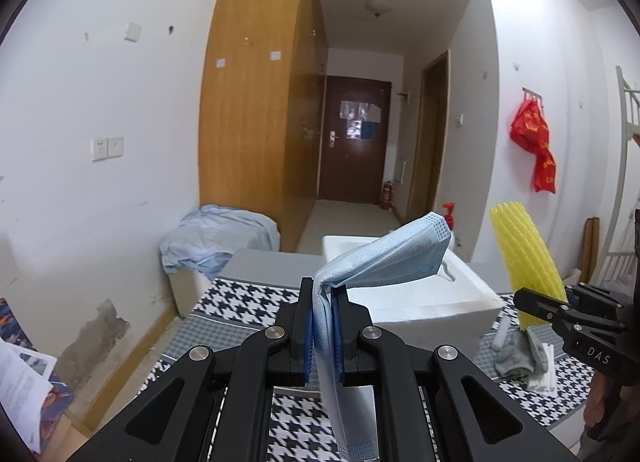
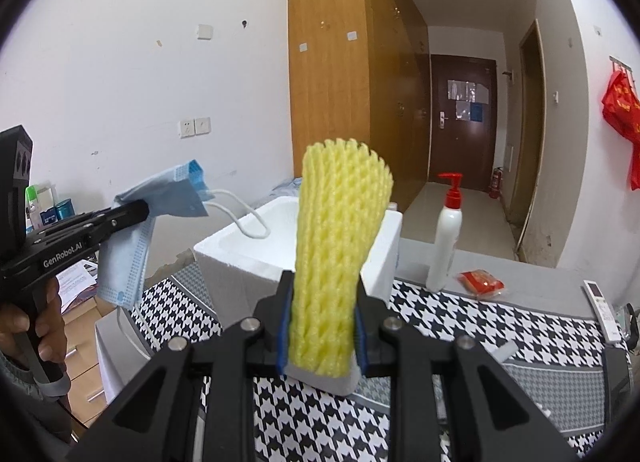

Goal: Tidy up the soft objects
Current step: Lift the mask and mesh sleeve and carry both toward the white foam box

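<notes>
Left gripper (image 1: pixel 322 326), bottom centre of the left wrist view, has its jaws pinched tight on a blue face mask (image 1: pixel 384 258). 1 end of the mask juts toward the upper right, the other hangs below the jaws. Right gripper (image 2: pixel 322 326), bottom centre of the right wrist view, is clamped narrowly on a yellow foam net sleeve (image 2: pixel 340 238) that stands upright between its blue pads (image 2: pixel 283 336).

Just behind both held things sits a white foam box (image 1: pixel 432 302), open at the top; the part of its inside that shows looks bare. It rests on a houndstooth cloth (image 2: pixel 500 326).

Only the left wrist view shows a grey sock (image 1: pixel 516 354) and white tissue (image 1: pixel 544 374) on the cloth at right, and a box draped with pale blue fabric (image 1: pixel 216 238) at middle left. Only the right wrist view shows the mask's white ear loop (image 2: pixel 244 214) hanging over the box's rim, a pump bottle (image 2: pixel 444 234), a red packet (image 2: pixel 480 282), a remote (image 2: pixel 600 302) at far right, and a hand (image 2: pixel 36 326) gripping the left gripper's handle.
</notes>
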`<state>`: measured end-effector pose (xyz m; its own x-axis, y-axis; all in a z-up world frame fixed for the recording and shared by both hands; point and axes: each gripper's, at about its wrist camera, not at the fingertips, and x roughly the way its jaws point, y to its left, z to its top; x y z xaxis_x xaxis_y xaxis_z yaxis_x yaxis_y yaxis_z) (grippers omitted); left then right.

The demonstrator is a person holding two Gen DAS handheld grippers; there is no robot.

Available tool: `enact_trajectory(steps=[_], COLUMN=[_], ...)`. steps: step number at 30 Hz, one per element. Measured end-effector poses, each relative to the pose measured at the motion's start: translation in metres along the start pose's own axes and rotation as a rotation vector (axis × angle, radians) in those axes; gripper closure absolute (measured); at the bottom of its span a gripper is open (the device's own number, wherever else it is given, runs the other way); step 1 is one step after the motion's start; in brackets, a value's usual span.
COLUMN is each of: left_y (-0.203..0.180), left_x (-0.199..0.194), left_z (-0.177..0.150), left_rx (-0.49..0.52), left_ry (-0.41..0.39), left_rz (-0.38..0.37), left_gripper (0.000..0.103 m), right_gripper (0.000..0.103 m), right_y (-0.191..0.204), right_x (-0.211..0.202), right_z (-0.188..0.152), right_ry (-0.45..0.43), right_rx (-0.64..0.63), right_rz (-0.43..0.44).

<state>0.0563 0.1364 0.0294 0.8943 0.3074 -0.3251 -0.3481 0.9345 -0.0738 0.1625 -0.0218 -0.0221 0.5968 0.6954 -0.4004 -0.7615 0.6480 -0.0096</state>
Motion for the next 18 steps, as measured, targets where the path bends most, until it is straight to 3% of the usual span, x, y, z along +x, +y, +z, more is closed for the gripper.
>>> enact_trajectory(steps=[18], left_y=[0.041], left_x=[0.012], left_z=[-0.007], left_rx=[-0.047], left_ry=[0.017], left_rz=[0.088], left_gripper=[0.094], right_gripper=[0.074], right_y=[0.011], right_x=[0.044], right_z=[0.027], right_ry=[0.037], right_rx=[-0.008], right_rz=[0.029])
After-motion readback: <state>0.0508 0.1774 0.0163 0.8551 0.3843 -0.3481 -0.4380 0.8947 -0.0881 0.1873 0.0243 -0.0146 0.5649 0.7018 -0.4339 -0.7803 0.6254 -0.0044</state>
